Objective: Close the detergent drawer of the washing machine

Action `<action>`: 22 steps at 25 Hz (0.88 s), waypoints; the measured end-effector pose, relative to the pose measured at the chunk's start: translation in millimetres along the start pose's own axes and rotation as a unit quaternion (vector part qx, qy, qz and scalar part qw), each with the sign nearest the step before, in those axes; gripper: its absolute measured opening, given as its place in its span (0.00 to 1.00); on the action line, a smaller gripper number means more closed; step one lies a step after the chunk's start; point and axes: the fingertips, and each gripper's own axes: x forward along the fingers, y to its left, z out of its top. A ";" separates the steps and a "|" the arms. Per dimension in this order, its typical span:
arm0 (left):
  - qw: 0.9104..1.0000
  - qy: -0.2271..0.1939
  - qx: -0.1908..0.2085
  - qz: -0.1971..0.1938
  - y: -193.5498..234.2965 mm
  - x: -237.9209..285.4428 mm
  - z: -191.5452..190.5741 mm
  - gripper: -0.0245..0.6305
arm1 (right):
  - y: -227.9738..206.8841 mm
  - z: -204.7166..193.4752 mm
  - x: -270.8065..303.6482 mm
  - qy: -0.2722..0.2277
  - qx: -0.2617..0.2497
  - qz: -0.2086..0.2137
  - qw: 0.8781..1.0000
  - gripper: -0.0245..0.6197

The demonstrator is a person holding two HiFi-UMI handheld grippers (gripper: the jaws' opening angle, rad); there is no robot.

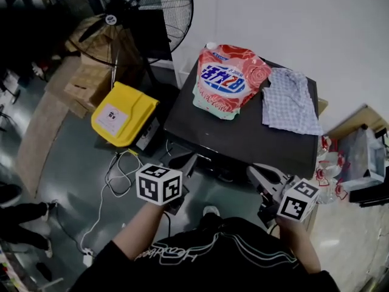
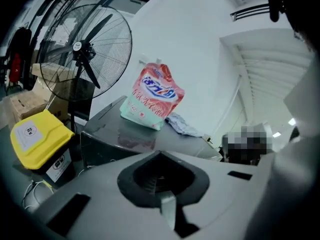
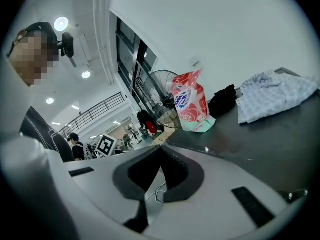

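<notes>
The washing machine's dark top (image 1: 243,132) carries a red-and-green detergent pouch (image 1: 226,81) and a crumpled checked cloth (image 1: 290,99). Its front face is mostly hidden under the top's near edge, so I cannot make out the detergent drawer. My left gripper (image 1: 185,162) hovers just before the front left corner, jaws together and holding nothing. My right gripper (image 1: 258,175) hangs by the front right corner, also shut and holding nothing. The left gripper view shows that gripper (image 2: 159,154) aimed at the machine top (image 2: 115,129) and pouch (image 2: 155,96). The right gripper (image 3: 160,148) looks across the top (image 3: 270,134) at the pouch (image 3: 192,104) and cloth (image 3: 275,94).
A yellow box (image 1: 123,114) stands on the floor left of the machine, with a standing fan (image 1: 140,17) and cardboard boxes (image 1: 91,78) behind it. White cables (image 1: 115,181) trail over the floor near my left hand. Plastic clutter (image 1: 364,157) crowds the machine's right side.
</notes>
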 end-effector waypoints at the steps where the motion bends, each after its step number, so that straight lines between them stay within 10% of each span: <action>1: 1.000 -0.010 0.001 -0.014 -12.0 -11.5 3.8 0.07 | 7.1 0.6 -0.3 -0.003 -0.004 0.004 1.000 0.08; 22: 0.988 -0.117 0.047 -0.088 -136.0 -167.6 18.9 0.07 | 141.6 -5.4 -49.3 -0.081 -0.069 0.048 0.993 0.08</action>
